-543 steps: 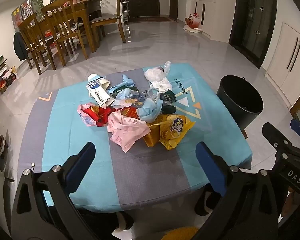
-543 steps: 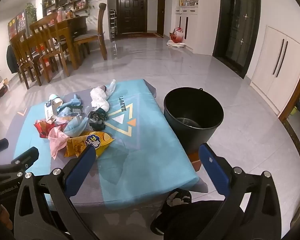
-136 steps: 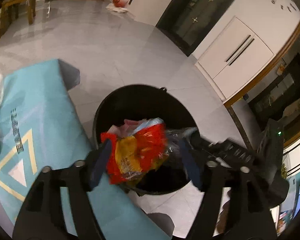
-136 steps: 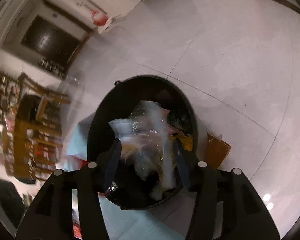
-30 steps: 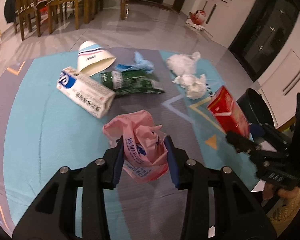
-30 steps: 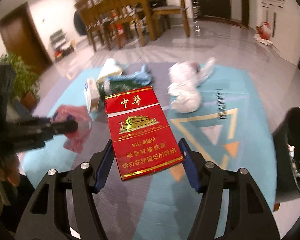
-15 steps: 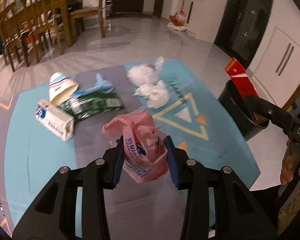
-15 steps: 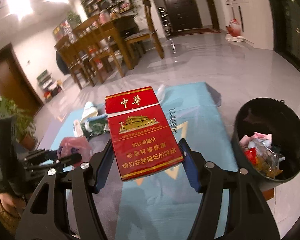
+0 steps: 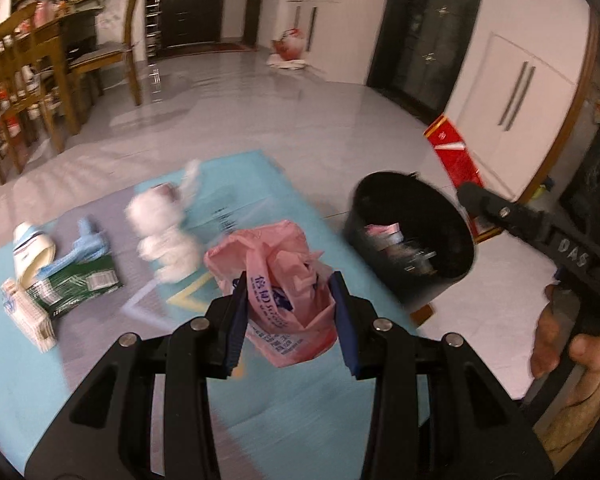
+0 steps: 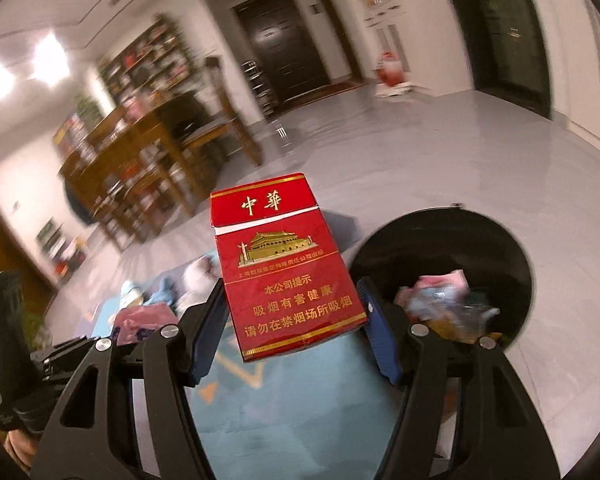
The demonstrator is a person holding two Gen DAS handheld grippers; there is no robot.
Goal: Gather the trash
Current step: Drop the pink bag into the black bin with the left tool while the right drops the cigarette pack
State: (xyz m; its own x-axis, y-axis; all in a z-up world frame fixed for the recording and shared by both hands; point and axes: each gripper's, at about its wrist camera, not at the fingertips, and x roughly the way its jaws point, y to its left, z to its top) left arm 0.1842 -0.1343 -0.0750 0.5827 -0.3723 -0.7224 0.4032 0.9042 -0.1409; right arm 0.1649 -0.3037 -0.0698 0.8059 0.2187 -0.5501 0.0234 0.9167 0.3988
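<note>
Carrying trash binward: the left gripper (image 9: 290, 308) clamps a crumpled pink plastic bag (image 9: 278, 276), the right gripper (image 10: 292, 320) a red cardboard cigarette pack (image 10: 286, 264); next, release both over the round black bucket (image 10: 516, 256).

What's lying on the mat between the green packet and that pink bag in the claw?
Crumpled white tissues lie between the green packet and the pink bag, seen blurred in the left wrist view.

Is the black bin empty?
No. The black bin already holds crumpled wrappers at its bottom.
</note>
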